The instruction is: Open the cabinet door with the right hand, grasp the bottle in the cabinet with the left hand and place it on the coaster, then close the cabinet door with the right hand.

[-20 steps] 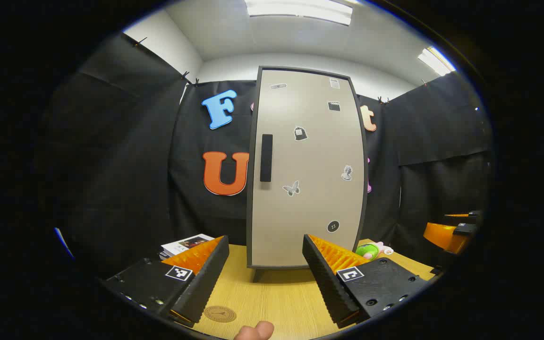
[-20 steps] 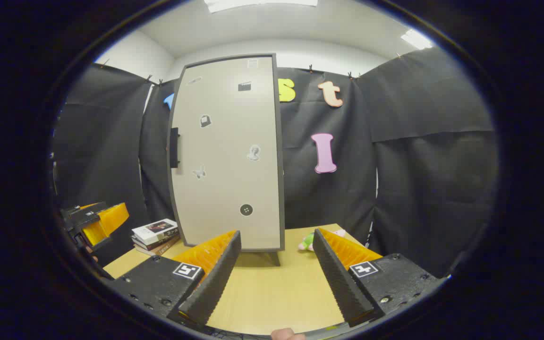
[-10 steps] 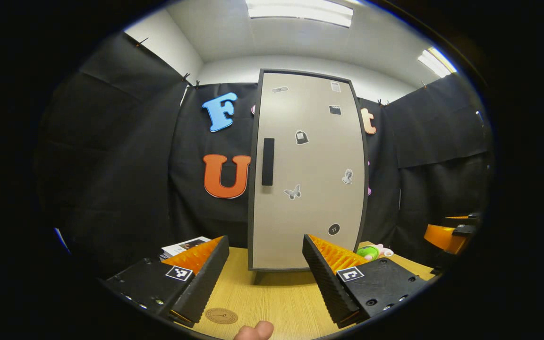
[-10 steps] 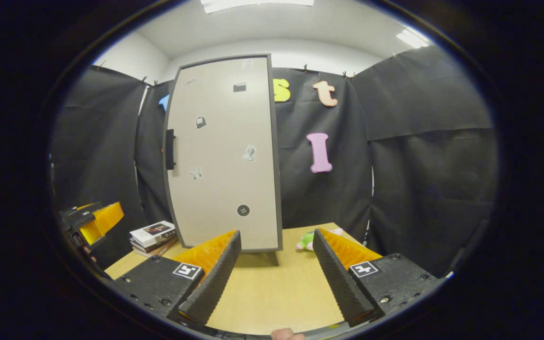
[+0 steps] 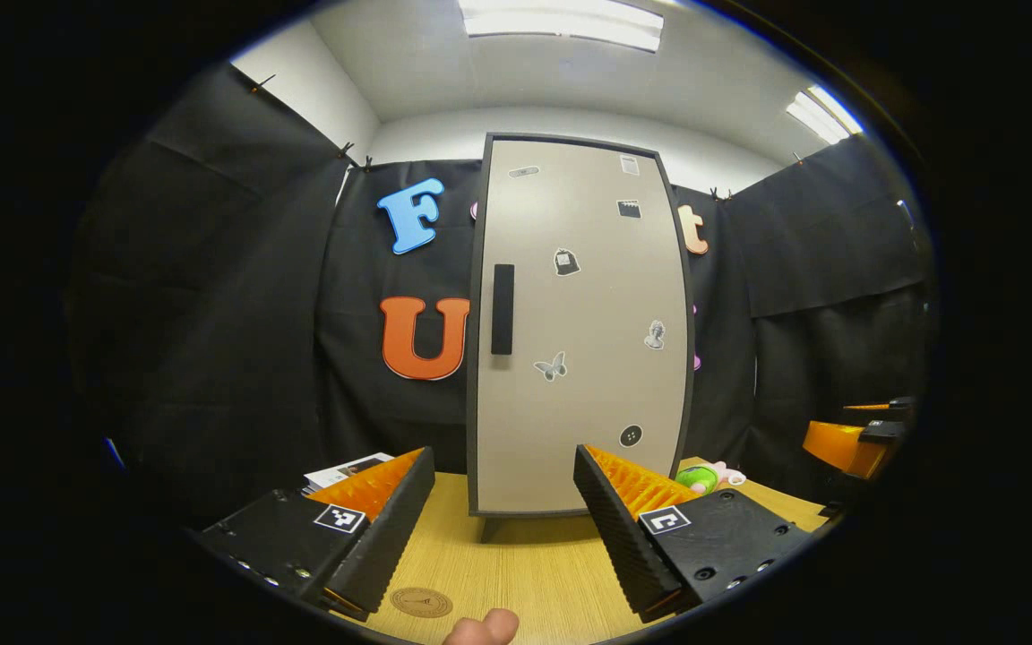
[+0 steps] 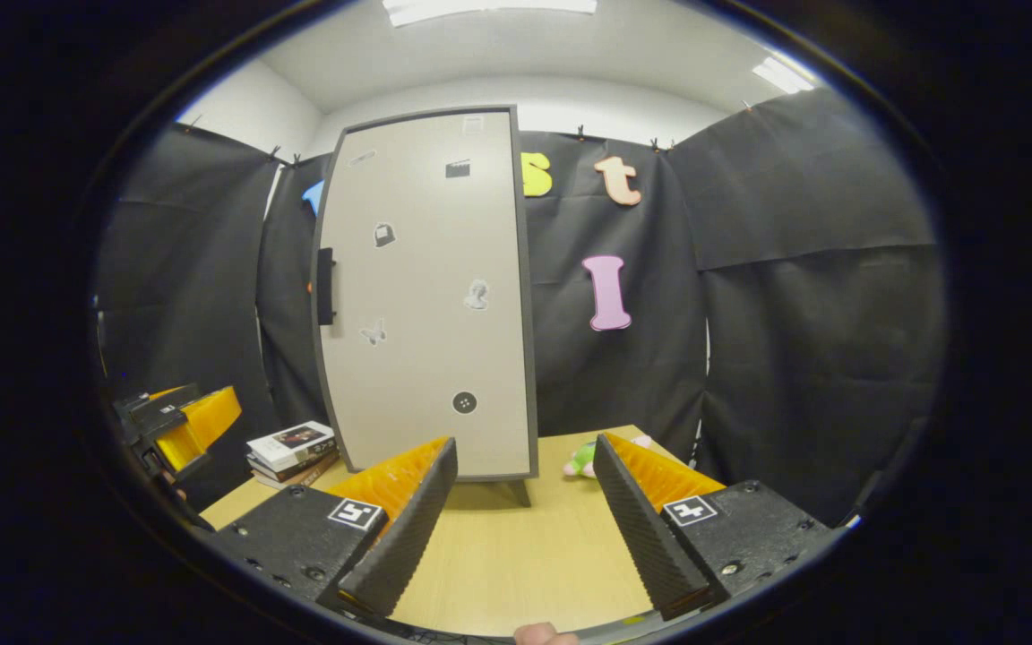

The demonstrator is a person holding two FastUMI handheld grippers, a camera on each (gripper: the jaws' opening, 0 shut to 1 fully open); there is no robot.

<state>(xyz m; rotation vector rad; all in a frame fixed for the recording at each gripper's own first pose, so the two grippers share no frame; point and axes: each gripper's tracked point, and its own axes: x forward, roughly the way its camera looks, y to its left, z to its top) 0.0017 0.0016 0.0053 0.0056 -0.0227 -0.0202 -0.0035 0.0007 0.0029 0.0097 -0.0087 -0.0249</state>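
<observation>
A tall beige cabinet (image 5: pixel 583 358) with a dark frame stands on the wooden table (image 5: pixel 516 564), its door closed and dotted with small stickers. A dark vertical handle (image 5: pixel 503 309) sits near the door's left edge; the same handle (image 6: pixel 326 286) shows side-on in the right gripper view, on the cabinet (image 6: pixel 431 305). The bottle is hidden behind the door. A round brown coaster (image 5: pixel 421 601) lies on the table close in front of my left gripper (image 5: pixel 504 520), which is open and holds nothing. My right gripper (image 6: pixel 525 511) is open too, well short of the cabinet.
A stack of books (image 6: pixel 292 445) lies on the table left of the cabinet, also seen as books (image 5: pixel 346 468). A small green and pink toy (image 6: pixel 586 457) sits to the cabinet's right; the toy (image 5: pixel 702 477) shows past my left gripper's finger. Black cloth walls enclose the table.
Both views have shifted slightly; the cabinet sits a little lower and then steadier in frame. The door stays closed and both grippers stay open.
</observation>
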